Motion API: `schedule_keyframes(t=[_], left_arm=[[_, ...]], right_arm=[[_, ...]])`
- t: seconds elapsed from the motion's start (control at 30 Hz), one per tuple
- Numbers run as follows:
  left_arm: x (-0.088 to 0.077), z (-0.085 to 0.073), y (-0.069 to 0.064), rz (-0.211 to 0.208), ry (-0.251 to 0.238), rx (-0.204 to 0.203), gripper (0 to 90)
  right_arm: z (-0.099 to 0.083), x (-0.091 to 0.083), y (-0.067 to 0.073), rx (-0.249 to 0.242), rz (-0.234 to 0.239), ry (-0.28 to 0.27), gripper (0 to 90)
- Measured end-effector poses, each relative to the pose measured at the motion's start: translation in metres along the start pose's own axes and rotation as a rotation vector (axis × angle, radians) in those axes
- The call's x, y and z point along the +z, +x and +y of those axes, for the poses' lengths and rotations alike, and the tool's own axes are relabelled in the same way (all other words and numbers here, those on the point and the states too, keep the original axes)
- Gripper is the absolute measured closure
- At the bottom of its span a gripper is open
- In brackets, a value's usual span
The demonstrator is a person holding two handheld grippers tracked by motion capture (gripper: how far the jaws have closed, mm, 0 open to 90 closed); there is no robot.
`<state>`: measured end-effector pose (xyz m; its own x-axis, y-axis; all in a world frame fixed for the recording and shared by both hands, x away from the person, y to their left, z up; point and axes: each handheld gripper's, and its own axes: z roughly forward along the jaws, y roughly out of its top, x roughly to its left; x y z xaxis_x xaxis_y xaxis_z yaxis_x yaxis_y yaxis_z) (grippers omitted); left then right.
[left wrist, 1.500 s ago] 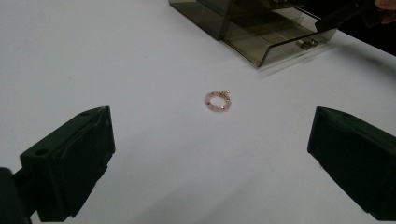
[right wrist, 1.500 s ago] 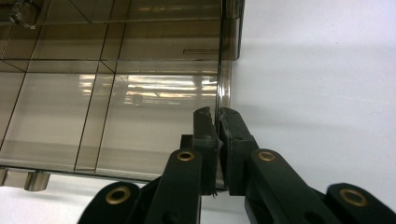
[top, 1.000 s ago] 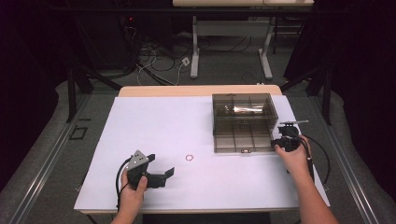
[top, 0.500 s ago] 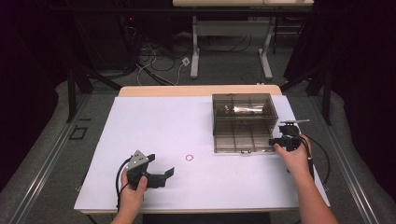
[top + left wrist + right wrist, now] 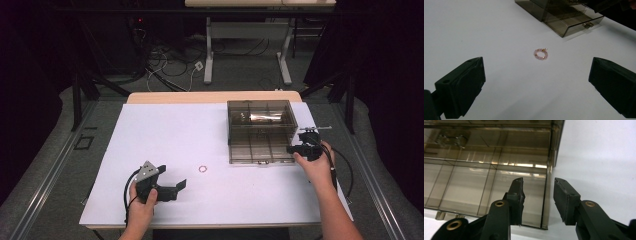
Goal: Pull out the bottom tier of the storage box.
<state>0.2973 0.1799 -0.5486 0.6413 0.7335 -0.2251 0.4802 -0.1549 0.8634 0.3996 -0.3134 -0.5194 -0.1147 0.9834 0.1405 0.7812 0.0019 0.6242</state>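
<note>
Left tongs (image 5: 176, 185) sit near the bench's (image 5: 165, 130) front-left corner, my hand wrapped round the body, jaws spread wide with nothing between them. In the left gripper view they frame bare white bench, and the bracelet (image 5: 541, 54) lies ahead of them, untouched, a small pink bead ring with a gold bit.

From above, bracelet (image 5: 202, 169) is mid-bench, a bit toward the front edge, between left tongs and box.

Box (image 5: 260, 131) is smoked clear plastic, on the right half of the bench, drawer (image 5: 576, 23) pulled out toward the front edge.

Right tongs (image 5: 294, 148) are at the box's front-right corner, near the bench's right edge. Jaws have just been opening; now part open, released. In the right gripper view the box wall (image 5: 548, 182) stands in the gap between the pads, neither pad pressing on it.
</note>
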Motion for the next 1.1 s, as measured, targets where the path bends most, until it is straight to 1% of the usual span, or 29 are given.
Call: schedule_keyframes(t=[0.03,0.07,0.2,0.23,0.27,0.3,0.33,0.37,0.4,0.53,0.6,0.73,0.83,0.87,0.9,1.03,1.07,1.1], left_arm=[[0.0,0.0,0.0,0.0,0.0,0.0,0.8],[0.0,0.0,0.0,0.0,0.0,0.0,0.8],[0.0,0.0,0.0,0.001,0.001,-0.005,0.8],[0.0,0.0,0.0,0.002,-0.005,-0.006,0.8],[0.0,0.0,0.001,0.0,0.003,-0.003,0.8],[0.0,0.0,0.001,0.0,0.003,-0.004,0.8],[0.0,-0.001,0.001,0.001,0.003,-0.004,0.8],[0.0,-0.001,0.001,0.001,0.002,-0.003,0.8],[-0.001,-0.001,0.001,0.001,0.001,-0.002,0.8],[-0.001,0.0,0.001,0.004,0.001,-0.001,0.8],[-0.001,0.0,0.001,0.004,-0.001,0.0,0.8],[-0.001,0.0,0.001,0.003,0.0,-0.002,0.8],[0.0,0.0,0.001,0.0,0.002,-0.001,0.8],[0.0,0.0,0.001,0.0,0.002,-0.003,0.8],[0.0,0.0,0.001,0.0,0.003,-0.002,0.8],[-0.001,-0.001,0.002,0.003,0.01,0.005,0.8],[-0.001,-0.001,0.002,0.004,0.004,-0.004,0.8],[-0.001,-0.001,0.002,0.004,0.007,-0.005,0.8]], right_arm=[[0.0,0.0,0.0,-0.016,0.001,-0.007,59.4],[0.001,-0.001,0.0,-0.02,0.005,-0.011,58.9],[0.001,-0.003,0.002,-0.067,-0.005,-0.041,55.6],[0.002,-0.004,0.003,-0.078,0.0,-0.048,54.5],[0.002,-0.004,0.003,-0.09,-0.002,-0.055,53.8],[0.003,-0.006,0.004,-0.097,0.001,-0.063,53.7],[0.004,-0.007,0.005,-0.104,0.015,-0.066,53.7],[0.004,-0.007,0.005,-0.104,0.015,-0.066,53.7],[0.005,-0.009,0.007,-0.109,0.03,-0.073,53.0],[0.006,-0.011,0.009,-0.125,0.038,-0.082,52.2],[0.006,-0.012,0.012,-0.164,0.038,-0.103,50.2],[0.008,-0.015,0.016,-0.172,0.055,-0.113,49.1],[0.008,-0.017,0.018,-0.179,0.056,-0.116,47.8],[0.008,-0.017,0.018,-0.184,0.054,-0.122,46.8],[0.008,-0.017,0.019,-0.207,0.048,-0.127,46.1],[0.011,-0.019,0.02,-0.22,0.058,-0.135,45.3],[0.012,-0.019,0.021,-0.235,0.062,-0.15,44.6],[0.012,-0.019,0.021,-0.235,0.062,-0.15,44.6]])
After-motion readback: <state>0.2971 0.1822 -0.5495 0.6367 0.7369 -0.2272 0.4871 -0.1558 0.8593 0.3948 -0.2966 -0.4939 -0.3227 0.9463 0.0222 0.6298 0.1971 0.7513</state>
